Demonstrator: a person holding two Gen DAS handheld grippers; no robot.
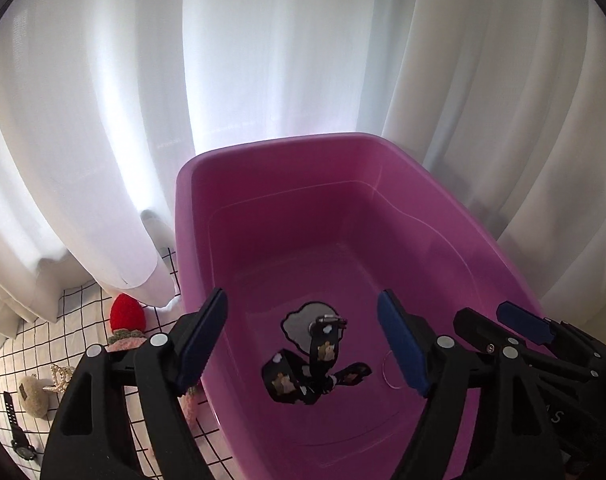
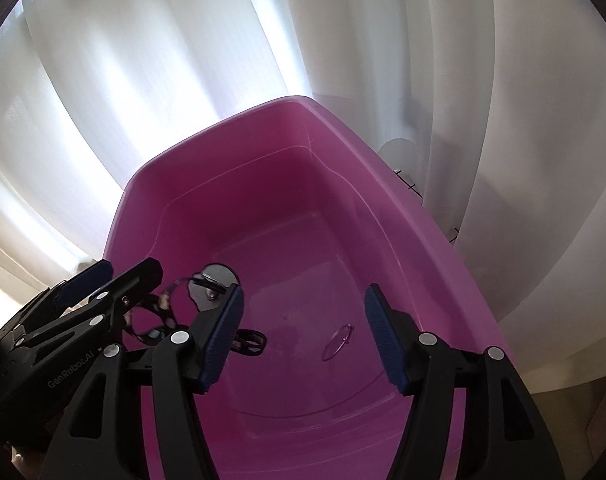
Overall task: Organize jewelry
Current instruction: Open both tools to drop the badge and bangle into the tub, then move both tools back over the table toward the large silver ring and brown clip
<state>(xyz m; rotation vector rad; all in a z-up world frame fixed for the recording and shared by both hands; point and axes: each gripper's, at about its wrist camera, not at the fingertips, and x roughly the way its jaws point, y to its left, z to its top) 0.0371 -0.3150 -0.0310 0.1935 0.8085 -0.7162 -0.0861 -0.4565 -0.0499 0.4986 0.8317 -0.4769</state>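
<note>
A pink plastic tub stands on a grid-patterned cloth. On its floor lie a black patterned strap with a grey charm and a thin wire ring. My left gripper is open and empty above the tub, over the strap. My right gripper is open and empty above the tub, near the ring. In the left wrist view the right gripper shows at the right; in the right wrist view the left gripper shows at the left.
Left of the tub on the cloth lie a red knitted strawberry, a pearl hair clip, a beige plush charm and a black watch. White curtains hang close behind the tub.
</note>
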